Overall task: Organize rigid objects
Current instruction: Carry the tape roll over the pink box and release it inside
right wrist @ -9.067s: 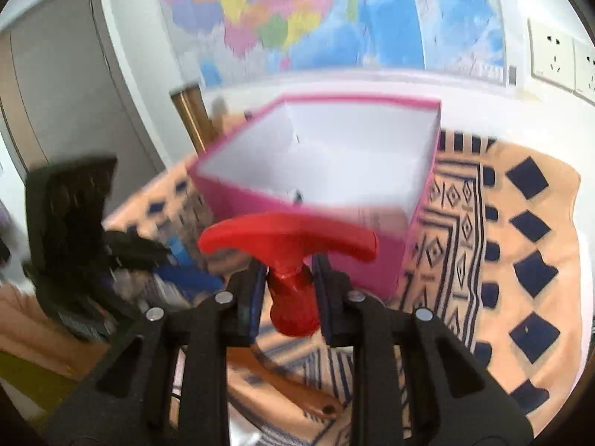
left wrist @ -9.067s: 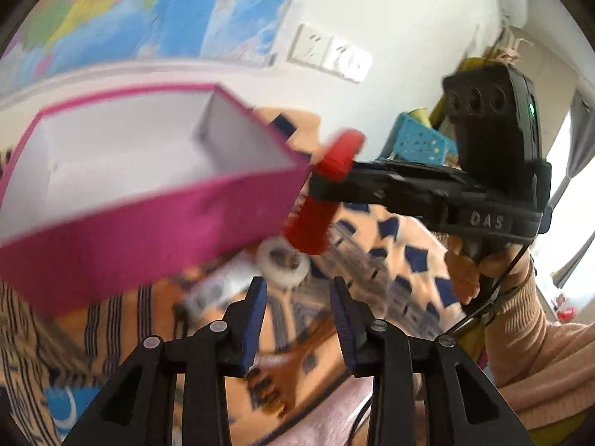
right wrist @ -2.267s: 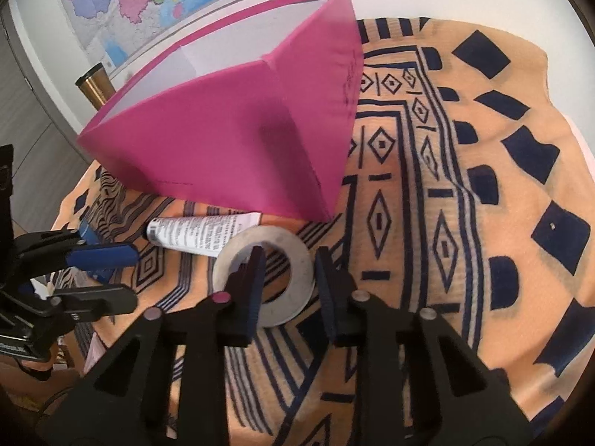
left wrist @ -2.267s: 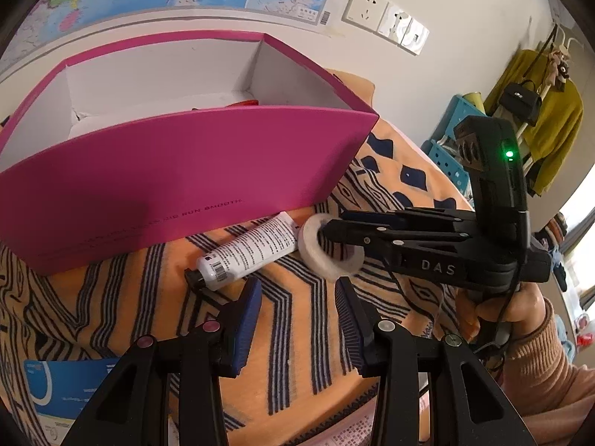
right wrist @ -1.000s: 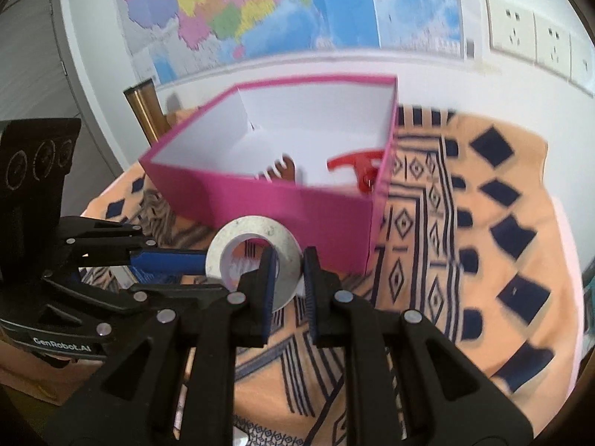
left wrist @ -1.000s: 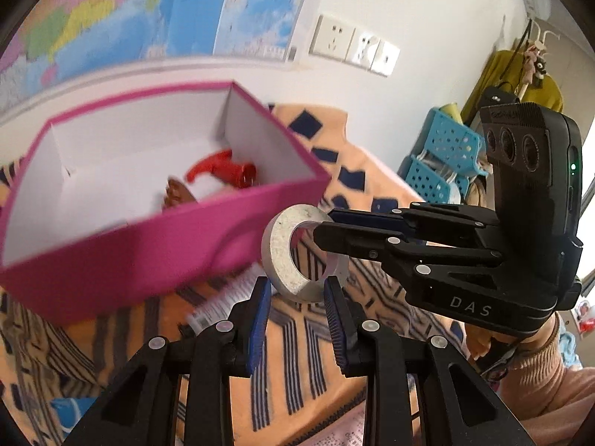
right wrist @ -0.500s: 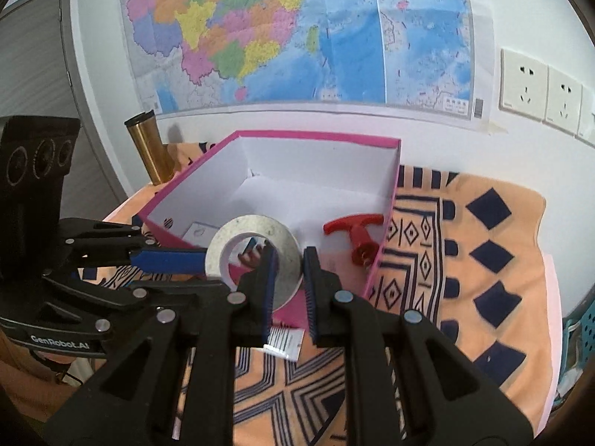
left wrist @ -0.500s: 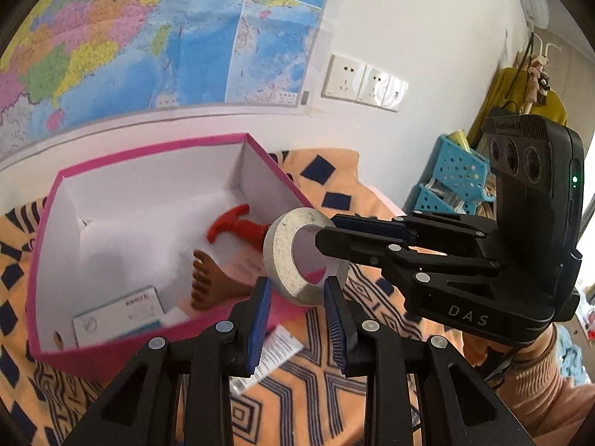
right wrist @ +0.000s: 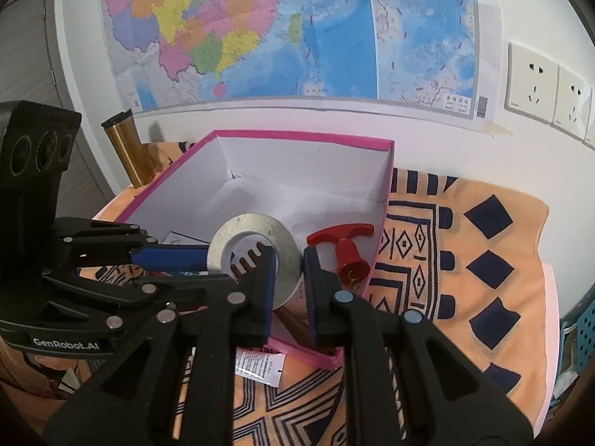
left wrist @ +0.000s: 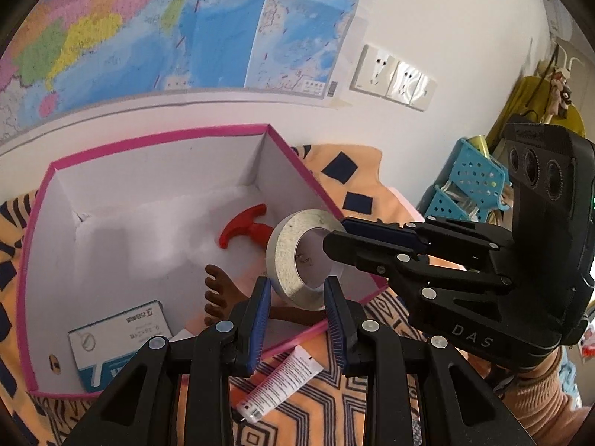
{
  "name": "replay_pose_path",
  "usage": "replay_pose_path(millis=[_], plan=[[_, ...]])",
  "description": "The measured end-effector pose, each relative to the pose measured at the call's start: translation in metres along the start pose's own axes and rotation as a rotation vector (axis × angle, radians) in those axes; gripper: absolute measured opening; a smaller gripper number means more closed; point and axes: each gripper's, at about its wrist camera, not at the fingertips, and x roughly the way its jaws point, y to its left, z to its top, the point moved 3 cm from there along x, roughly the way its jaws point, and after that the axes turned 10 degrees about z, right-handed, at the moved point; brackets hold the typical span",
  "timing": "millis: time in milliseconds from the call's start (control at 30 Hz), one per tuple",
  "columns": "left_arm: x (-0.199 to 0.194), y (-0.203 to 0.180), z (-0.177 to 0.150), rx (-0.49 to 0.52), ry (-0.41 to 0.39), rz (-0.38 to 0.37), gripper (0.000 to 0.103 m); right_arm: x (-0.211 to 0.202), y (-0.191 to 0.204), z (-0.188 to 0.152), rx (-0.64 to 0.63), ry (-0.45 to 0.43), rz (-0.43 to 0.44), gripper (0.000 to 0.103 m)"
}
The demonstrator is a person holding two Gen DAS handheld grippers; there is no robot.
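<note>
Right hand-held gripper pinches the rim of the tape roll and holds it in the air over the near corner of the pink box. Left hand-held gripper has its jaws narrow with nothing between them, just beside the roll. Inside the box lie a red handle, a brown comb-like piece and a small carton. One tube lies on the patterned cloth of the counter, close to the near wall of the box.
</note>
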Motion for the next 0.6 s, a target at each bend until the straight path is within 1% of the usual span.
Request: replay_pose_path(millis=[400,500,600], plan=[[0.024,0.006,-0.001,-0.018,0.063,0.004,0.028,0.018,-0.01,-0.007,0.027,0.065,-0.021,0.017],[0.025,0.009,-0.002,-0.024,0.063,0.016,0.028,0.019,-0.012,-0.007,0.036,0.061,-0.042,0.017],[0.02,0.013,-0.005,-0.024,0.046,0.037,0.028,0.016,-0.012,-0.007,0.039,0.047,-0.049,0.018]])
